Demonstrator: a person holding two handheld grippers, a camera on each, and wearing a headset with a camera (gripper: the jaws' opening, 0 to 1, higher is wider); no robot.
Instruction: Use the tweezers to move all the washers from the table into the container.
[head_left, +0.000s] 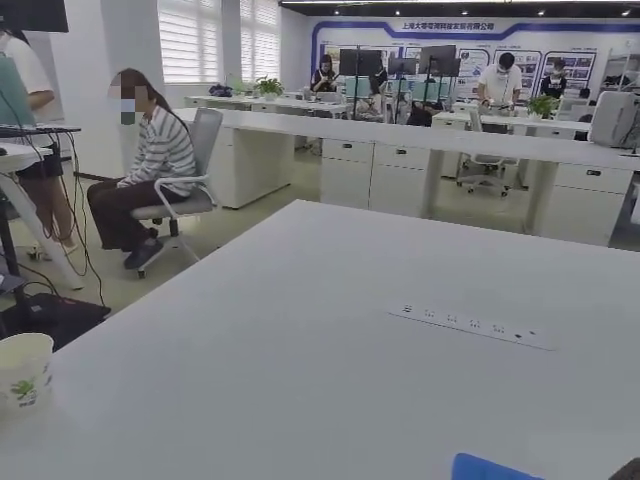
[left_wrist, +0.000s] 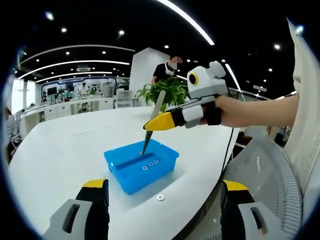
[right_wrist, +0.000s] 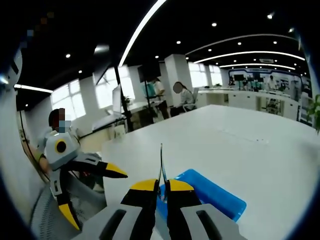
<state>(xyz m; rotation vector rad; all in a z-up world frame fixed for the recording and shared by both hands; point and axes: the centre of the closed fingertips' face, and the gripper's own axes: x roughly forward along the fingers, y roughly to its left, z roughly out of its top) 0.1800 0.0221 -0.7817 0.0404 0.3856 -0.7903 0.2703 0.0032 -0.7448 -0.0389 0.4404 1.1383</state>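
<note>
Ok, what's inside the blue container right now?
Three washers lie on the floor of the blue container, with the tweezers tip dipped in. In the right gripper view the right tongs cover its near end.

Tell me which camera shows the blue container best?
The left gripper view: the whole blue container sits in frame, with three washers inside and a loose washer on the table. The right gripper view shows part of it; the head view catches a blue corner.
</note>
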